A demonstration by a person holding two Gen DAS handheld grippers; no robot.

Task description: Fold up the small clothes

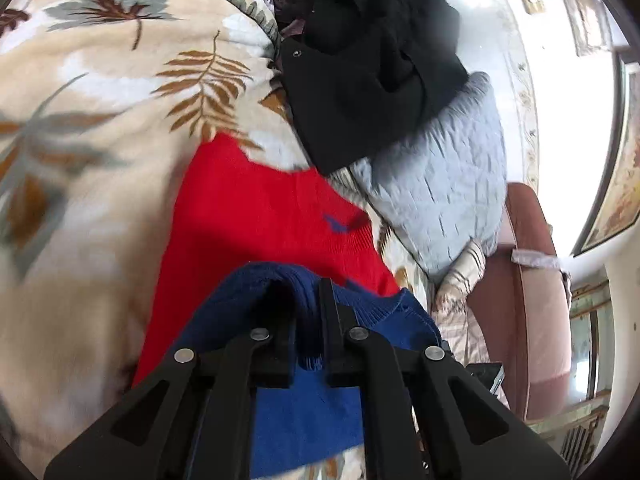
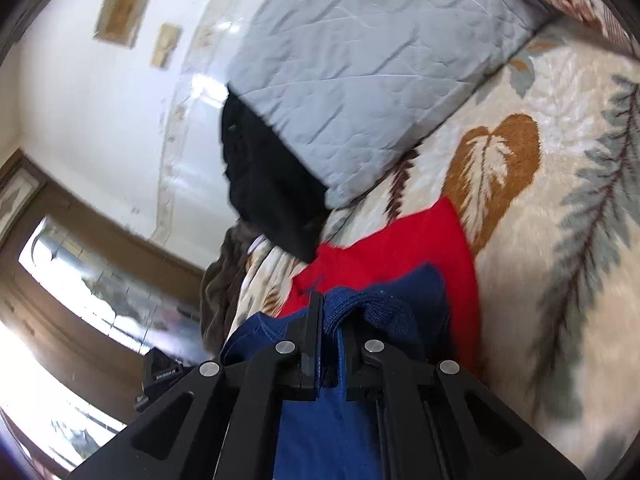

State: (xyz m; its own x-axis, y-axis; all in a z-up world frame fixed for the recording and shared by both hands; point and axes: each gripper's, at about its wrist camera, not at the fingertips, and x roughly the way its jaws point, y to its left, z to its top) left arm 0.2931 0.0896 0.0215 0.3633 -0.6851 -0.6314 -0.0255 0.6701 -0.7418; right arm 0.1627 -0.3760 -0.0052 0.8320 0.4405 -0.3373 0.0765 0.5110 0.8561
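Observation:
A small knit garment lies on a leaf-patterned blanket (image 1: 80, 128). Its body is red (image 1: 256, 216) and its edge band is navy blue (image 1: 360, 316). My left gripper (image 1: 310, 300) is shut on a bunched fold of the blue band, with blue cloth hanging below the fingers. In the right wrist view my right gripper (image 2: 334, 312) is shut on another fold of the same blue band (image 2: 400, 292), with the red body (image 2: 400, 240) just beyond it. The fingertips are buried in the cloth in both views.
A black garment (image 1: 360, 64) lies heaped beyond the red cloth, partly on a pale grey quilted pillow (image 1: 448, 184); both show in the right wrist view (image 2: 264, 184) (image 2: 360, 60). A brown bed frame (image 1: 532, 288) and white wall stand to the right.

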